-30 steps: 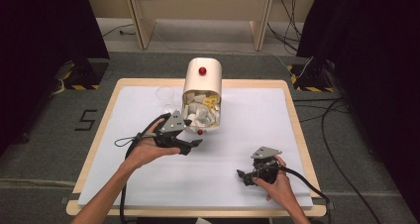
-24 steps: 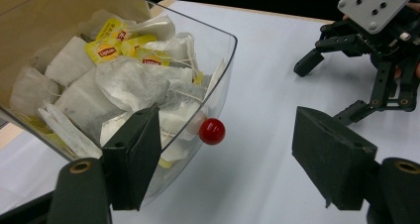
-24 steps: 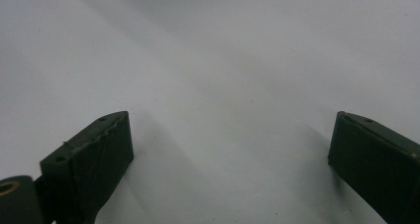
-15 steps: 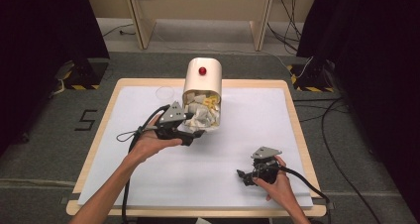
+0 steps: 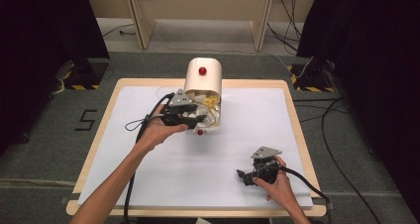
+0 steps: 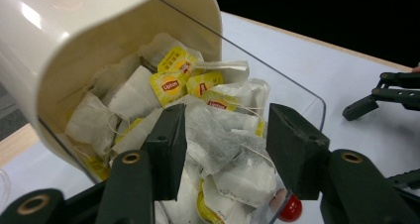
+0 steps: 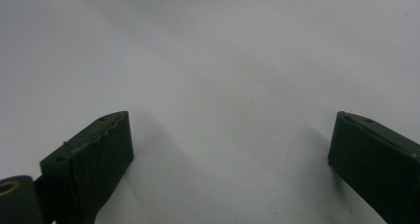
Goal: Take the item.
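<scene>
So starting at the left of the high view: a clear plastic cup (image 5: pixel 163 91) sits near the table's (image 5: pixel 99 135) far edge, about 11 o'clock from the left gripper (image 5: pixel 190 116); hard to make out more than its rim.

The left gripper itself is nosed into the open mouth of the cream canister (image 5: pixel 203 83), the dispenser with the red knob on top; its jaws have just been closing and now stand roughly half apart, with a bunch of tea bags (image 6: pixel 218 135) between them in the left gripper view. Whether the pads actually press on the paper yet I can't tell; looks like they're flanking it, not pinching.

The tea bags are heaped in the canister's clear front tray (image 6: pixel 302 92), yellow tags poking up around 12 o'clock from the jaws; a small red knob (image 6: pixel 288 209) sits at the tray's lip, about 5 o'clock.

Handling-wise, my guess: these are featherlight, soft, crumply and pretty easy to tear; strings and tags tangle, so grabbing the pile middle probably drags out several at once. I'd go for one bag's top corner or its tag, light squeeze, slow lift; the canister looks light enough to shift if you snag it.

Over at the right, around 4 o'clock from the canister and well apart, the right gripper (image 5: pixel 247 177) rests low over the white sheet (image 7: pixel 223 60); jaws wide apart, nothing in them.
</scene>
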Available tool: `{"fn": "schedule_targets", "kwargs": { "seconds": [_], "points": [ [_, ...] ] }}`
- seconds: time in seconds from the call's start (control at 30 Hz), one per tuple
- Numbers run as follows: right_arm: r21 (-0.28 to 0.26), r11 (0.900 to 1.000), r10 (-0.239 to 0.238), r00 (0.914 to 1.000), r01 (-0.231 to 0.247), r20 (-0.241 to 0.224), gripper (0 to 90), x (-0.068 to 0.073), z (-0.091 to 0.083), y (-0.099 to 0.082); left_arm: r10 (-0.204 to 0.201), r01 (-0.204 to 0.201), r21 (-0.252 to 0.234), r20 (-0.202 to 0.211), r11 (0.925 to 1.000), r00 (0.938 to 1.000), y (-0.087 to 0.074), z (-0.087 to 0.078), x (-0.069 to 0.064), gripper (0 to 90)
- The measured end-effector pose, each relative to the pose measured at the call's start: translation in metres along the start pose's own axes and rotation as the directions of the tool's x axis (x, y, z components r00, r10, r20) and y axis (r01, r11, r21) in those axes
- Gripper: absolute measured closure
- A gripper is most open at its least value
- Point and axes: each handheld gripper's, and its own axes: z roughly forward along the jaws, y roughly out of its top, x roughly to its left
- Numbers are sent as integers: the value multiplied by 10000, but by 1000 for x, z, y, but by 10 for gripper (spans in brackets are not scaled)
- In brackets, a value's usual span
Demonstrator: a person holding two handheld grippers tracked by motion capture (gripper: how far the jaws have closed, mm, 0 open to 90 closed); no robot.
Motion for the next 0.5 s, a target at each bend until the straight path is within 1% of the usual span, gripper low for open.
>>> {"fn": "schedule_targets", "kwargs": {
  "seconds": [0.03, 0.1, 0.13, 0.17, 0.2, 0.23, 0.3, 0.37, 0.4, 0.5],
  "points": [
    [-3, 10000, -3, 10000, 3, -4, 39, 0, 0, 0, -51, 53, 152, -102, 9999, 9999, 0, 5, 0, 535],
    [2, 10000, -6, 10000, 6, -5, 40, 0, 0, 0, -230, 232, 355, -64, 9991, 9997, -1, 10, 1, 568],
    [-8, 10000, -20, 10000, 20, -2, 40, 0, 0, 0, -275, 279, 530, -85, 9982, 9996, -1, 12, 1, 577],
    [-17, 10000, -8, 10000, 8, -5, 40, 0, 0, 0, -249, 259, 644, -171, 9976, 9995, -1, 14, 1, 586],
    [-17, 10000, -8, 10000, 8, -5, 40, 0, 0, 0, -249, 259, 644, -171, 9976, 9995, -1, 14, 1, 600],
    [-4, 10000, -13, 10000, 13, -4, 40, 0, 0, 0, -287, 308, 814, -275, 9962, 9992, -3, 18, 2, 618],
    [0, 10000, -14, 10000, 14, -8, 40, 0, 0, 0, -290, 315, 871, -293, 9957, 9992, -3, 20, 4, 669],
    [-13, 10000, 1, 10000, -1, -9, 40, 0, 0, 0, -292, 320, 825, -351, 9961, 9990, -3, 21, 5, 730],
    [-18, 10000, -5, 10000, 5, -8, 40, 0, 0, 0, 200, -172, 835, -321, 9964, 9993, -2, 22, 9, 753],
    [-15, 10000, 2, 10000, -2, -11, 40, 0, 0, 0, 242, -216, 826, -300, 9963, 9993, -2, 22, 9, 809]
  ]
}}
